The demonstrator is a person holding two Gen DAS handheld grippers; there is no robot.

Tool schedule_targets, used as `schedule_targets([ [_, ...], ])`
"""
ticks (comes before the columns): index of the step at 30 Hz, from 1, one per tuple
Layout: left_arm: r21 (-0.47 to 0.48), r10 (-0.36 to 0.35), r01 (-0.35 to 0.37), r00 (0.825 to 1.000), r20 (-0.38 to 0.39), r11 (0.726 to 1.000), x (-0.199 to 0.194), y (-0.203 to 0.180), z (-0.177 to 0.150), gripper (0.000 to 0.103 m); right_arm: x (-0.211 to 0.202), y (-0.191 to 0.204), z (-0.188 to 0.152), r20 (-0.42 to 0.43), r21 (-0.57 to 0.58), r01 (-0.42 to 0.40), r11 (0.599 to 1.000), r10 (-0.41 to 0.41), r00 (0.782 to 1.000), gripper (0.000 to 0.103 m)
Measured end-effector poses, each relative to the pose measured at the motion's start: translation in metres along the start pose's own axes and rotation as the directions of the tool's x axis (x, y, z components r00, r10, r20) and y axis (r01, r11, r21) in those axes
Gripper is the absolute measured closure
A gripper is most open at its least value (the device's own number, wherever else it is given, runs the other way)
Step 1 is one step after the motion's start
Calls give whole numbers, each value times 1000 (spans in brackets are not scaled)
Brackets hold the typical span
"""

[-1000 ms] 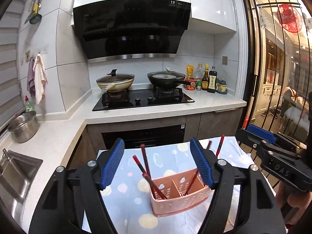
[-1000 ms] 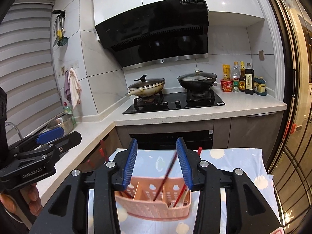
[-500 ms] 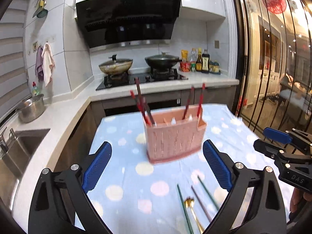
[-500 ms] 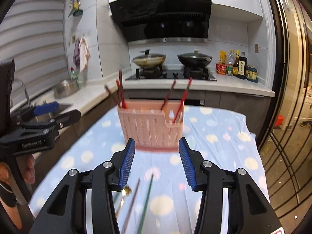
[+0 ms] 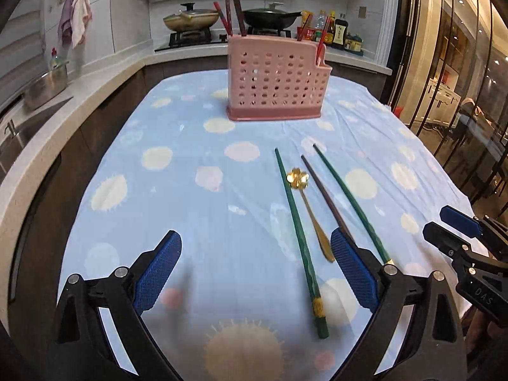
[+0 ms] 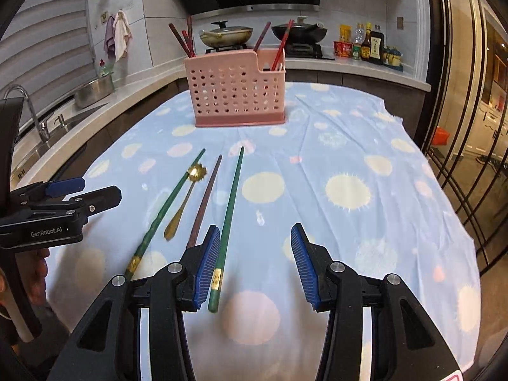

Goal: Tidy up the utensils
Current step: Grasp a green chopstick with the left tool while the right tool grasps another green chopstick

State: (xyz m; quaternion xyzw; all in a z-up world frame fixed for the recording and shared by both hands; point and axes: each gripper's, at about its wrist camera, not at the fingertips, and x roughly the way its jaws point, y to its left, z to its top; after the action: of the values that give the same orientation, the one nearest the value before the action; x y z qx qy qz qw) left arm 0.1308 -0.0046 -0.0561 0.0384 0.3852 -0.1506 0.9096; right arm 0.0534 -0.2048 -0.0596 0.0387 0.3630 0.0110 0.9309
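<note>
The left gripper (image 5: 255, 273) hangs low over the surface with its ribbed blue pads (image 5: 157, 273) spread wide and nothing between them but cloth. The right gripper (image 6: 255, 265) stands about half open, also empty-handed — its left pad (image 6: 208, 266) sits just beside the butt end of a green chopstick (image 6: 229, 209) without pressing it.

Under both lies a thin, slightly wrinkled tablecloth (image 6: 365, 146), pale blue with soft yellow and pink blotches, some of them spiky-edged like little suns. On it four loose utensils lie roughly side by side, fanned with their tips pointing away toward the far end: a second green chopstick (image 5: 297, 231) with a twisted shaft and a gold band near its thick end, a small gold spoon (image 5: 309, 209) with a flower-shaped bowl, a slim dark brown chopstick (image 5: 320, 190), and the other green one on the outer side.

Farther off, well apart from these, stands the pink plastic caddy (image 6: 235, 93) — a boxy holder with walls pierced by rows of round holes, a solid base band and a stepped top edge. Red and brown chopsticks (image 6: 182, 39) stick up at a slant from its left end, and two more (image 6: 279, 47) from its lower right compartment.

Beyond, the pale stone counter (image 6: 355, 70) carries two lidded pans on a hob and a cluster of sauce bottles (image 6: 370, 46).
</note>
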Motion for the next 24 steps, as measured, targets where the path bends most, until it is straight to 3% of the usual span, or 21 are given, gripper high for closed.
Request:
schedule_targets([
  [12, 28, -43, 46, 996, -74, 999, 17, -17, -46, 15, 26, 21, -33, -69, -5, -29, 1000, 29, 997, 60],
  [15, 44, -38, 41, 997, -74, 998, 19, -21, -50, 21, 29, 22, -35, -76, -7, -31, 1000, 30, 997, 62],
  [17, 64, -26, 31, 997, -67, 997, 18, -24, -51, 33, 30, 23, -35, -75, -11, -24, 1000, 23, 997, 66],
  [21, 53, -43, 46, 997, -64, 998, 16, -21, -49, 45, 30, 22, -36, -68, -15, -19, 1000, 18, 998, 70],
  [24, 52, -64, 68, 996, -65, 996, 13, -22, -51, 61, 30, 24, -37, -65, -22, -16, 1000, 14, 998, 78],
])
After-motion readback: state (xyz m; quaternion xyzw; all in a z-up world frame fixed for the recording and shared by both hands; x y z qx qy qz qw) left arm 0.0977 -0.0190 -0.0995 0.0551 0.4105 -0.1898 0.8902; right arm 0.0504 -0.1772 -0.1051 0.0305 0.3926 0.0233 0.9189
